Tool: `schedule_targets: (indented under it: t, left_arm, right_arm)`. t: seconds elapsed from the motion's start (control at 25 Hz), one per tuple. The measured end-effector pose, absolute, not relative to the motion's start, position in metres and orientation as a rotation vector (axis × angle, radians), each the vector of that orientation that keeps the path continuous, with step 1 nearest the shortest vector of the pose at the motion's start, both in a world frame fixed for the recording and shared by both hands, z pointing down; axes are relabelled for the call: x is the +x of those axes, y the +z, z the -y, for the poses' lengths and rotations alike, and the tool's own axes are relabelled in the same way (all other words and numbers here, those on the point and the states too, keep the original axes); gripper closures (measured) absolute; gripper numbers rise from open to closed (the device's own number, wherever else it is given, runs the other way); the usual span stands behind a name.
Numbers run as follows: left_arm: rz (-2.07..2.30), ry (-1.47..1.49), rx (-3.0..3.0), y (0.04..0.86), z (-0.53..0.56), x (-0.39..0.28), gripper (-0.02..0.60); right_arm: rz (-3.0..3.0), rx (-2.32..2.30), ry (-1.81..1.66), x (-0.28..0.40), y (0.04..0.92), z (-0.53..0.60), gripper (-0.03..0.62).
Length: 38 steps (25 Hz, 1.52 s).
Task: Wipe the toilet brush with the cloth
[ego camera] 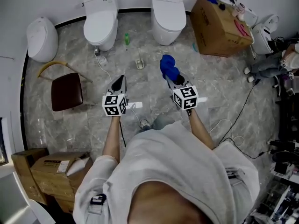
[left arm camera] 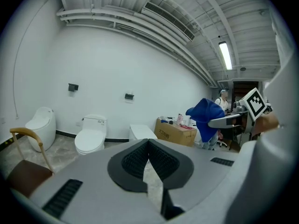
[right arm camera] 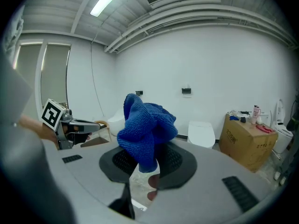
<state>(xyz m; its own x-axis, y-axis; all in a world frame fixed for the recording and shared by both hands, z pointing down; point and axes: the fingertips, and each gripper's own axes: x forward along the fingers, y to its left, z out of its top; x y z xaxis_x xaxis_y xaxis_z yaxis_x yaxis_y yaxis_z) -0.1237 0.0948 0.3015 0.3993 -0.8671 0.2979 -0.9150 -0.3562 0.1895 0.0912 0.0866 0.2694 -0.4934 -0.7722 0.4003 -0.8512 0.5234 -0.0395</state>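
My right gripper (ego camera: pixel 170 77) is shut on a bunched blue cloth (ego camera: pixel 167 66), held up above the marble floor; in the right gripper view the cloth (right arm camera: pixel 145 129) sticks out past the pads and hides the tips of the gripper (right arm camera: pixel 148 158). My left gripper (ego camera: pixel 120 80) hangs level with it to the left, its jaws shut with nothing between them (left arm camera: pixel 148 143). On the floor ahead, between the two grippers, stands a small pale upright thing (ego camera: pixel 140 62) that may be the toilet brush; it is too small to tell.
Two white toilets (ego camera: pixel 100 17) (ego camera: pixel 168 15) stand against the far wall, a third white fixture (ego camera: pixel 42 38) at the left. A green bottle (ego camera: pixel 126 38) stands between them. There is a brown chair (ego camera: pixel 67 91) left, a cardboard box (ego camera: pixel 219 24) right, and cables (ego camera: pixel 233 120) on the floor.
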Motion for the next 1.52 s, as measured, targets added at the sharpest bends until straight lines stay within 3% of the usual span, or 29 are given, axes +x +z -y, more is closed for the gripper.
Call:
schedule_targets:
  t: [0.96, 1.52]
  left_arm:
    - [1.558, 0.348, 2.180, 0.365, 0.049, -0.117, 0.563]
    - [1.600, 0.349, 2.149, 0.514, 0.108, -0.130, 0.563]
  right_arm:
    - [2.411, 1.189, 0.556, 0.081, 0.376, 0.070, 0.489]
    - [2.431, 1.202, 0.598, 0.072, 0.522, 0.137, 0.488]
